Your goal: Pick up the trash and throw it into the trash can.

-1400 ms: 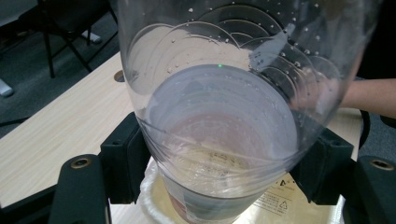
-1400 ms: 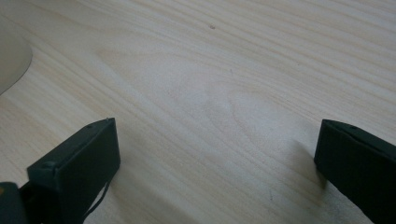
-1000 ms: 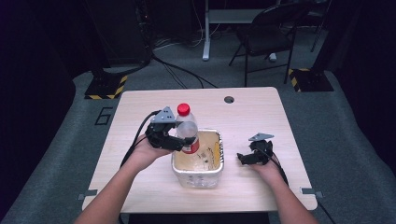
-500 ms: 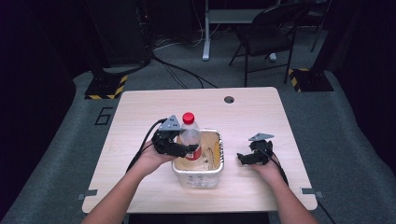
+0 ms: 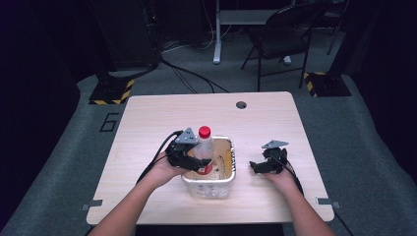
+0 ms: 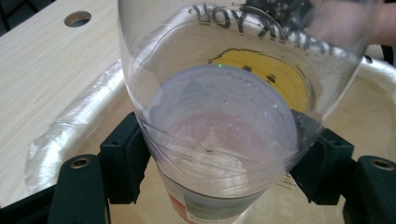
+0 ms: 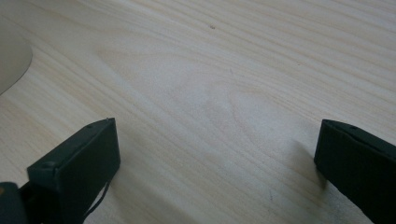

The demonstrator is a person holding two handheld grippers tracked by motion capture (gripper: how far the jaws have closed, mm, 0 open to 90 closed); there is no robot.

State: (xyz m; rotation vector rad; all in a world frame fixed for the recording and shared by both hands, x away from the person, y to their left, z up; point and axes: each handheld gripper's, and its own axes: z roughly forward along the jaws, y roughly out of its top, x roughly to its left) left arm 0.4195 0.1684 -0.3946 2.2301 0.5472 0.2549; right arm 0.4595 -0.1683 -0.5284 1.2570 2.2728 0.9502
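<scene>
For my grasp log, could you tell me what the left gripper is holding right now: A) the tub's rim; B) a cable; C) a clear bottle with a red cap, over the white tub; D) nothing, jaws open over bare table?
C: the left gripper has its jaws clamped on either side of the clear red-capped bottle, above the white tub.

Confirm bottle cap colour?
Red; the bottle cap shows best in the high view.

bottle [image 5: 203, 150] lowered into tub [image 5: 227, 176] (left gripper [image 5: 189, 161])
</scene>
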